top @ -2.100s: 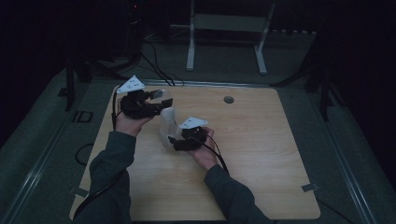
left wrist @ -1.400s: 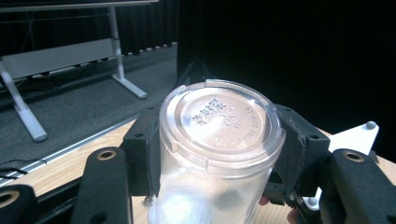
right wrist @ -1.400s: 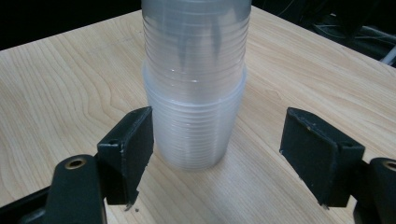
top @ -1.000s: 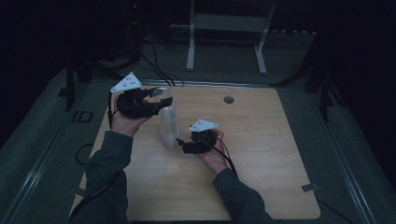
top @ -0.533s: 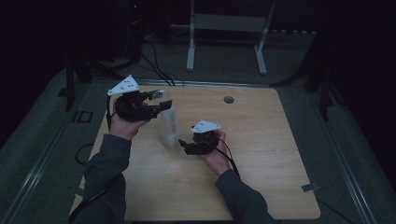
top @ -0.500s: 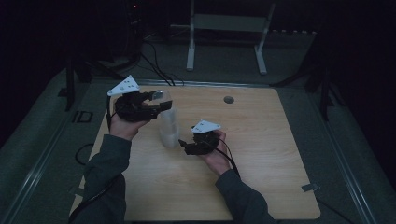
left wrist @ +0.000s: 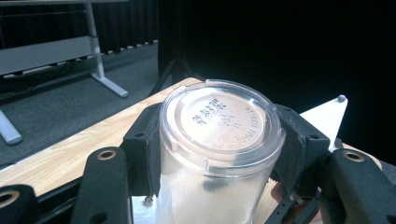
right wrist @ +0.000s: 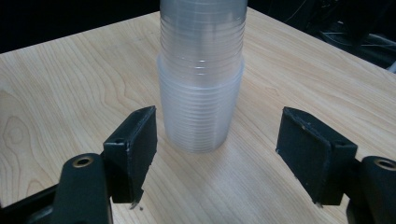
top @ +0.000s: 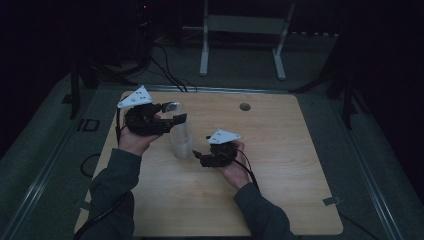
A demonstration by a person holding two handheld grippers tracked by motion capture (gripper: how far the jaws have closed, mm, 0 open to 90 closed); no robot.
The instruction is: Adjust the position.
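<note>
Stack of clear cups (top: 181, 134) stands upside down left of centre on the table (top: 280, 165); its top is cut off in the right gripper view. Left gripper (top: 172, 112) clamped on its upper end. Right gripper (top: 196, 155), jaws apart and just been closing, sits beside the base, not touching.

Clear ribbed plastic cups (right wrist: 201, 74), wood-grain table (right wrist: 70, 79)

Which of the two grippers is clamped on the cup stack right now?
The left gripper: its pads press the top of the clear cup stack. The right gripper, jaws just closing, stands apart from the stack's base.
</note>
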